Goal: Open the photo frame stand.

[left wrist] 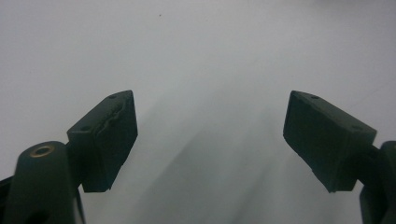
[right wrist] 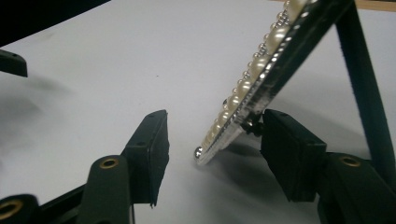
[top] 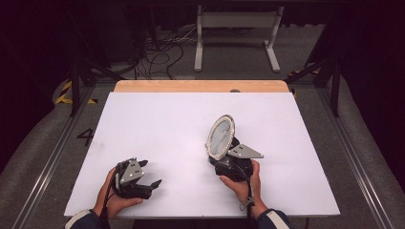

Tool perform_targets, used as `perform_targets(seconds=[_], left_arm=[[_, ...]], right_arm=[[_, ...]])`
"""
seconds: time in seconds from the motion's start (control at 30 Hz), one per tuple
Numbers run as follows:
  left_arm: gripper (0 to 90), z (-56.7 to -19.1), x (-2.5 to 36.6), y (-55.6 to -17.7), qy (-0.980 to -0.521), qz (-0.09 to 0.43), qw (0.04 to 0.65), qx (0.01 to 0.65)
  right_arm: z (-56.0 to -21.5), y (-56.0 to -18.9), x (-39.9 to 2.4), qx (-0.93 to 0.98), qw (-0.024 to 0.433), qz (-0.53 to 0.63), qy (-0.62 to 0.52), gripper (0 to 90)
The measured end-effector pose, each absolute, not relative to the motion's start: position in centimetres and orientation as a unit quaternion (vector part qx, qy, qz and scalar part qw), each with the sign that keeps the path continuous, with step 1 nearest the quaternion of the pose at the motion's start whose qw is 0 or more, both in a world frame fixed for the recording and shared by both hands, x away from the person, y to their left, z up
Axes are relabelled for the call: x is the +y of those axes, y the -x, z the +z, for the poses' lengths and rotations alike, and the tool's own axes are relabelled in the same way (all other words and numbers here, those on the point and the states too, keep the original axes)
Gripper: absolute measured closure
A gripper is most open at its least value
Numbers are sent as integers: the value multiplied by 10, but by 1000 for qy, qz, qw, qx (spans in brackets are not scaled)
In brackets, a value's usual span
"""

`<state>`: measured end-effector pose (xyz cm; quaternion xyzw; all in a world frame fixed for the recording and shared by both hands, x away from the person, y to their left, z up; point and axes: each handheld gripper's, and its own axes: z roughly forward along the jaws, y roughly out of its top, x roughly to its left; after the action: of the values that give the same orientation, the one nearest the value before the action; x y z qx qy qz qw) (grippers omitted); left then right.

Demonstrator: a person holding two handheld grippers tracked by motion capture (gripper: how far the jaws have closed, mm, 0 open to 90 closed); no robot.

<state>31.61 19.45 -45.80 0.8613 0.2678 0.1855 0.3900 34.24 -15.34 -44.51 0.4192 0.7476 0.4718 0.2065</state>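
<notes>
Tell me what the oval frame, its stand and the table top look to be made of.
Oval frame: rim of glossy pearl-like beads and small silvery ones, probably plastic; its pale face looks like glass or mirror. Stand: thin matte black strut behind the frame, metal or plastic, can't tell. Table top: smooth matte white sheet over a wooden board, bare at the far edge.

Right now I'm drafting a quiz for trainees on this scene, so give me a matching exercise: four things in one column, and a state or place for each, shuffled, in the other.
Things:
1. left tongs
2. right tongs
3. pearl-rimmed oval mirror
4. wooden strip

States or places:
A. leaning, propped on a dark stand
B. along the table's far edge
C. open, nothing between the jaws
D. open around the mirror's lower rim

Pairs: 1-C, 2-D, 3-A, 4-B
</notes>
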Motion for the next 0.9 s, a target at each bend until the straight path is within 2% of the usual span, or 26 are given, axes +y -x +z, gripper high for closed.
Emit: perform_targets(seconds=[0.17, 0.43, 0.57, 0.63, 0.9], left_arm=[[187, -459, 194, -317, -861, 182, 392, 268], [183, -460, 193, -317, -863, 183, 388, 266], [184, -460, 192, -317, -864, 181, 388, 266], [183, -461, 191, -317, -864, 181, 388, 265], [183, -460, 191, -317, -866, 180, 386, 262]], right_arm=[[-446, -345, -148, 737, 231, 481, -416, 426], [-445, -348, -146, 725, 253, 490, -413, 490], [-445, -349, -148, 722, 252, 489, -420, 553], [-445, -350, -150, 721, 254, 488, -421, 612], [-442, -351, -155, 729, 243, 487, -415, 627]])
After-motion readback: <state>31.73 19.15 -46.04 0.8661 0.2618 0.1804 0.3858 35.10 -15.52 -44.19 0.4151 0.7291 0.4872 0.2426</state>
